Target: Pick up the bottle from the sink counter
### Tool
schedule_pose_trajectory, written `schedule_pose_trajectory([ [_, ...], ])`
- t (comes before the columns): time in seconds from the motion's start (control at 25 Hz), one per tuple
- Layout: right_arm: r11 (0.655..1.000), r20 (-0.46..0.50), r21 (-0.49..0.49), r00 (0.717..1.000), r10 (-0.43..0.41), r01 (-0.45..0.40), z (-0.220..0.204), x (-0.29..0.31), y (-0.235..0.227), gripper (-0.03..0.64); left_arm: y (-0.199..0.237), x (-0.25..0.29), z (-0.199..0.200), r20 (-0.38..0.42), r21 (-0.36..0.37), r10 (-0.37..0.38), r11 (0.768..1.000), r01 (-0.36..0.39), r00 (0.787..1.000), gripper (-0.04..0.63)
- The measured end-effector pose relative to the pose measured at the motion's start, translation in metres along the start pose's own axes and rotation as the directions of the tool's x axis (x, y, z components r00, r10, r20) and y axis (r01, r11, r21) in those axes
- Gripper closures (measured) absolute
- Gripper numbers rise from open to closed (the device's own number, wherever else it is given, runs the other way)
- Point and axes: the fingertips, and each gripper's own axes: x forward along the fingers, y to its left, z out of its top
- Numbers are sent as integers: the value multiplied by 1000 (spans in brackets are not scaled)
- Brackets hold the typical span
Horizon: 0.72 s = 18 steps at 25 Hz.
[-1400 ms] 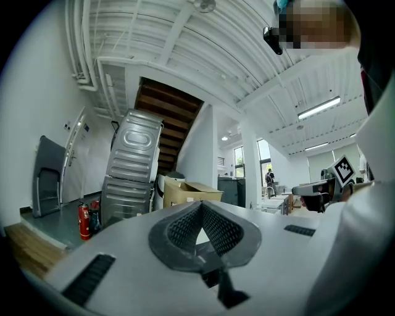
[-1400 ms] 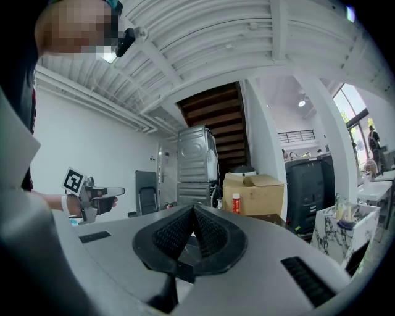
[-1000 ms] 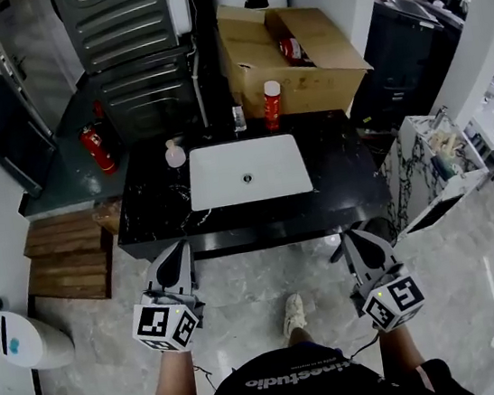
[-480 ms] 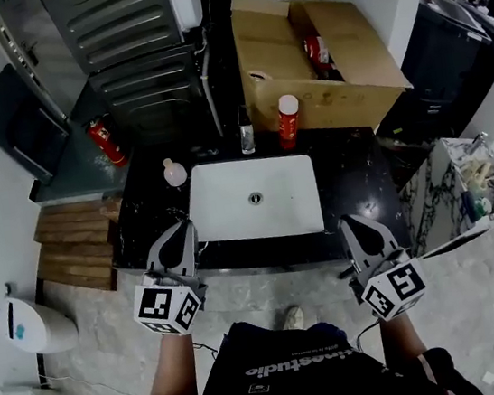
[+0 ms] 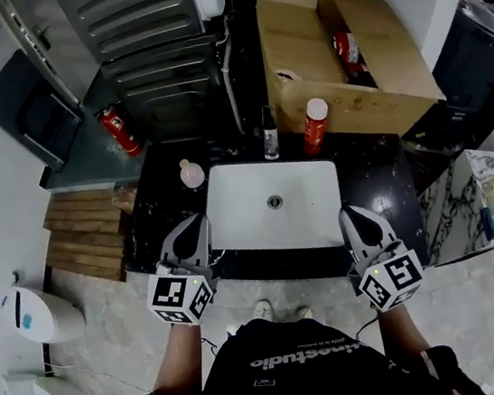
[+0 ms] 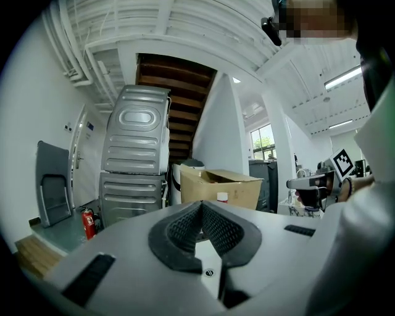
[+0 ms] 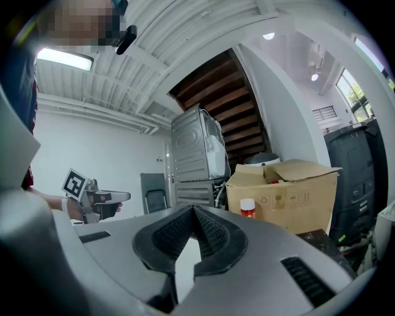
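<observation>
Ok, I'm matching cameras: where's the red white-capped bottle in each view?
Head view: red bottle upper centre, behind the sink.
Left gripper view: red bottle at centre, just above the jaws.
Right gripper view: red bottle right of centre.
Shared landmark: cardboard box behind it.

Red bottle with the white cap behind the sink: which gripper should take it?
Right, probably. The red bottle stands behind the sink's right side, almost straight ahead of the right gripper; the left gripper would have to cross the sink. Both jaws are shut and empty, so open first.
</observation>
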Motion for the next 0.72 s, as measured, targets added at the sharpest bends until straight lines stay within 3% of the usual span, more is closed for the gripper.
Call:
schedule_pose_trajectory([
  [0.36,998,-67,-10,996,62,-62,-37,104,32,578,73,39,-43,-24,-34,102,994,-103,994,566],
  [0.72,988,-141,-14,978,153,-156,-64,203,74,578,149,124,-123,-145,-64,123,989,-133,982,357],
])
